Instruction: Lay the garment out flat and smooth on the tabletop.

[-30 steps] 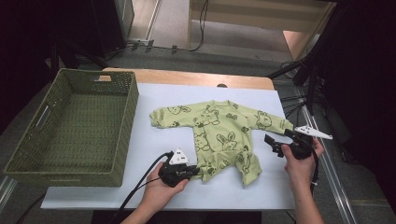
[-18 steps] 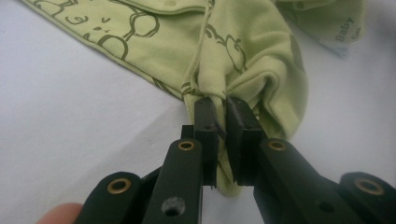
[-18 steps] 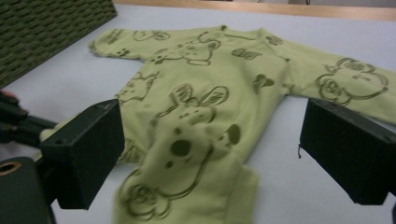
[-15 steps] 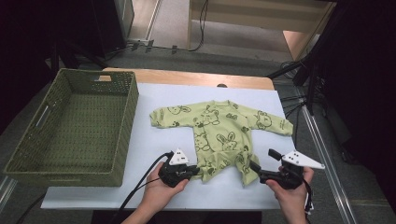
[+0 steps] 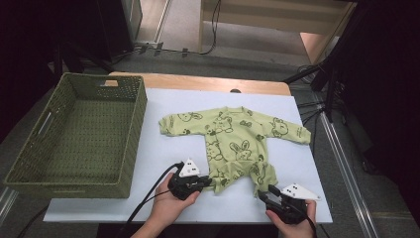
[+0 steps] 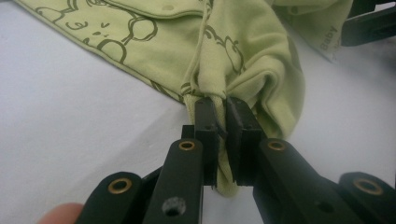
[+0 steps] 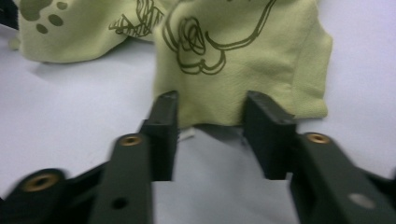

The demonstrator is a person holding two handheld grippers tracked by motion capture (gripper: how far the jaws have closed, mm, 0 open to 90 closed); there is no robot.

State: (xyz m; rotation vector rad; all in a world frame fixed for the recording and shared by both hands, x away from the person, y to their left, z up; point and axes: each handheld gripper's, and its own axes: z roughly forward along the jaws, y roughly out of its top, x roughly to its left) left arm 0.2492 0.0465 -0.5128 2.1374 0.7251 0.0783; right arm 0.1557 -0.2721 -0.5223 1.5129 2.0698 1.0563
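A light green baby romper (image 5: 233, 139) with animal prints lies spread on the white mat (image 5: 163, 148). My left gripper (image 5: 207, 182) is shut on its left leg cuff; in the left gripper view the pads (image 6: 208, 116) pinch a bunched fold of the romper (image 6: 224, 46). My right gripper (image 5: 261, 194) sits low at the right leg cuff. Its jaws have just been closing. In the right gripper view the right gripper (image 7: 212, 109) has the hem of the romper (image 7: 243, 56) between its fingertips, still with a gap at each side.
A green woven basket (image 5: 74, 79) stands on the left, its wall against the mat's left edge. A wooden table edge (image 5: 198, 83) runs behind the mat. Cables and dark stands crowd the right side beyond the table.
My right hand has come from beside the romper's right sleeve toward the front edge, to the right leg cuff, and its jaws have narrowed. My left gripper has kept its hold in place.
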